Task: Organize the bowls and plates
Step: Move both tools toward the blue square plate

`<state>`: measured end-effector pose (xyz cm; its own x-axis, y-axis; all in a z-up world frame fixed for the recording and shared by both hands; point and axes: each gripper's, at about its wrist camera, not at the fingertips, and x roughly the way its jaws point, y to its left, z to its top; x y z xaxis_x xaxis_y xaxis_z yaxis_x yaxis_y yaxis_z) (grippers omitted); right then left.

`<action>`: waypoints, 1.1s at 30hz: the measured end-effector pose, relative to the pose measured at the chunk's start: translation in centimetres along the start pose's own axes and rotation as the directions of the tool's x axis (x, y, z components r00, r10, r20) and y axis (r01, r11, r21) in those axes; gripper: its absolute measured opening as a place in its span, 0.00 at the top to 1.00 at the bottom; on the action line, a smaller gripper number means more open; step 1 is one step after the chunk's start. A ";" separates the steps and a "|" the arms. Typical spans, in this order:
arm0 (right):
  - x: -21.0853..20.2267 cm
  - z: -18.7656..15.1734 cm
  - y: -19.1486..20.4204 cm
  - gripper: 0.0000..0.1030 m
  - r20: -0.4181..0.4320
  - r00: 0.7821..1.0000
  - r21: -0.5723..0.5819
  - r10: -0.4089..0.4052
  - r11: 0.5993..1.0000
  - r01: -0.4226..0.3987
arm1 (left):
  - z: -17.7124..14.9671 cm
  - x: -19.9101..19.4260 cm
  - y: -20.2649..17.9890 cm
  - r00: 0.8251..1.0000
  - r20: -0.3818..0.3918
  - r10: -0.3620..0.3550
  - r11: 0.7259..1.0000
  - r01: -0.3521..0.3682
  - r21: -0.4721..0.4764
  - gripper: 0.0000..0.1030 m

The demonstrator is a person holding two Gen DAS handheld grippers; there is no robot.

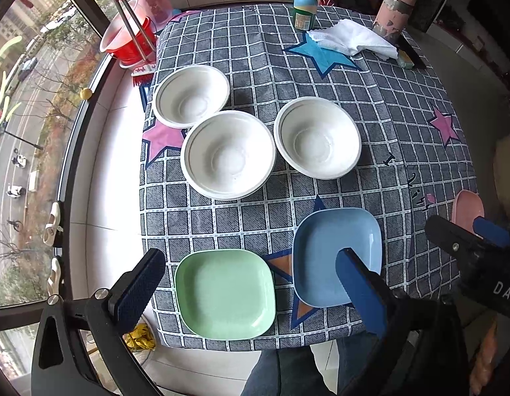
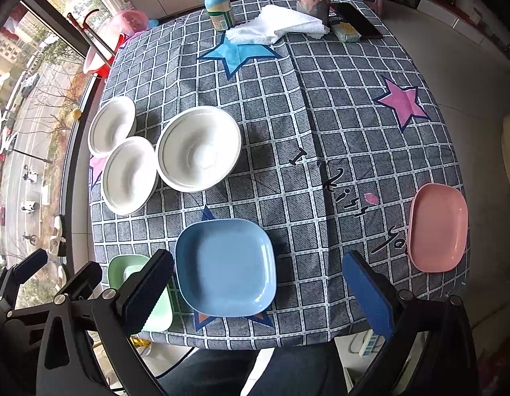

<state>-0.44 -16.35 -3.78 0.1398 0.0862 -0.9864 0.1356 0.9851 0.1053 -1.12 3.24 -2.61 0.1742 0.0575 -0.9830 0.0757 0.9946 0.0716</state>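
Three white bowls stand on the checked tablecloth: far left, middle, right; they also show in the right wrist view. A green plate and a blue plate lie near the front edge. A pink plate lies at the right edge. My left gripper is open, empty, above the green plate. My right gripper is open, empty, above the blue plate.
At the table's far end stand a green-capped bottle, a white cloth, a pink flask, a phone and a sponge. Red and pink basins sit on the window ledge at left.
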 end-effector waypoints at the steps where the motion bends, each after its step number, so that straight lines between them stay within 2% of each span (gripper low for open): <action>1: 0.2 -0.1 0.1 0.00 -0.004 1.000 -0.003 -0.003 1.000 0.003 | -0.1 0.1 0.1 1.000 -0.009 0.004 1.000 -0.004 0.000 0.00; 14: 2.9 -1.2 -0.1 0.00 -0.063 0.997 0.000 -0.032 0.999 0.033 | -1.7 3.4 0.2 0.997 -0.074 -0.011 0.999 0.014 0.036 0.00; 33: 7.5 -2.1 -2.5 0.00 -0.162 0.984 0.015 -0.071 0.997 0.075 | -2.2 9.1 -1.5 0.984 -0.165 0.062 0.994 -0.045 0.101 0.00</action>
<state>-1.82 -17.88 -11.68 -0.0308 0.0388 -0.9988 0.1607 0.9864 0.0334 -1.79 2.42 -12.06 0.0141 0.1321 -0.9911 0.1661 0.9771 0.1326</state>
